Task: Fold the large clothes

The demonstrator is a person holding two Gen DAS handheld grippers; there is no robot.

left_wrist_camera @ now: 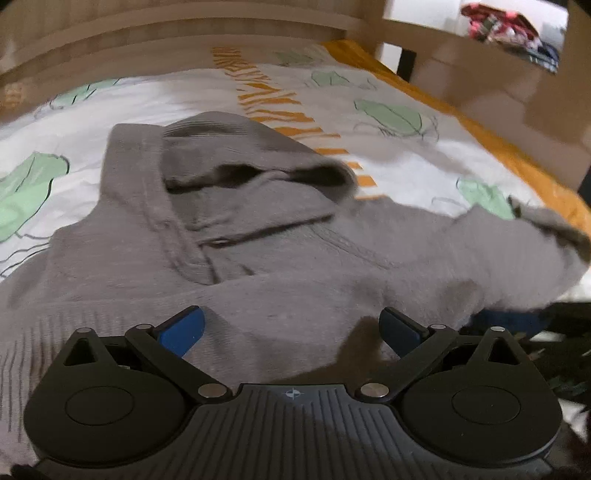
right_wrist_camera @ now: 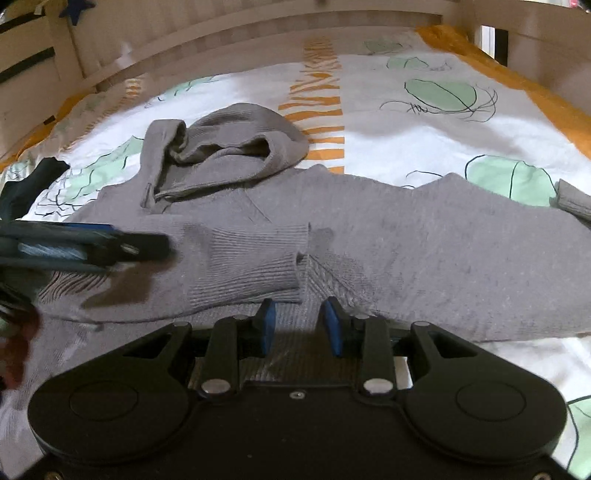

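Note:
A grey hoodie (left_wrist_camera: pixel 280 258) lies front up on the bed, its hood (right_wrist_camera: pixel 236 140) pointing at the far rail. One sleeve is folded across the chest, and its ribbed cuff (right_wrist_camera: pixel 258 258) ends near the middle. The other sleeve stretches out to the right, ending in its cuff (right_wrist_camera: pixel 572 199). My left gripper (left_wrist_camera: pixel 291 328) hovers over the lower chest with its jaws wide apart and nothing between them. In the right wrist view it shows as a blurred left gripper (right_wrist_camera: pixel 110 247) over the folded sleeve. My right gripper (right_wrist_camera: pixel 300 325) stands part open over the ribbed hem, its pads not pressing on cloth.
The quilt (right_wrist_camera: pixel 406 129) is white with green shapes and an orange stripe. A wooden bed rail (right_wrist_camera: pixel 240 40) runs along the far side. A dark garment (right_wrist_camera: pixel 33 181) lies at the left. Wooden furniture (left_wrist_camera: pixel 517 88) stands at the right, with a pile of colourful clothes (left_wrist_camera: pixel 506 26) behind it.

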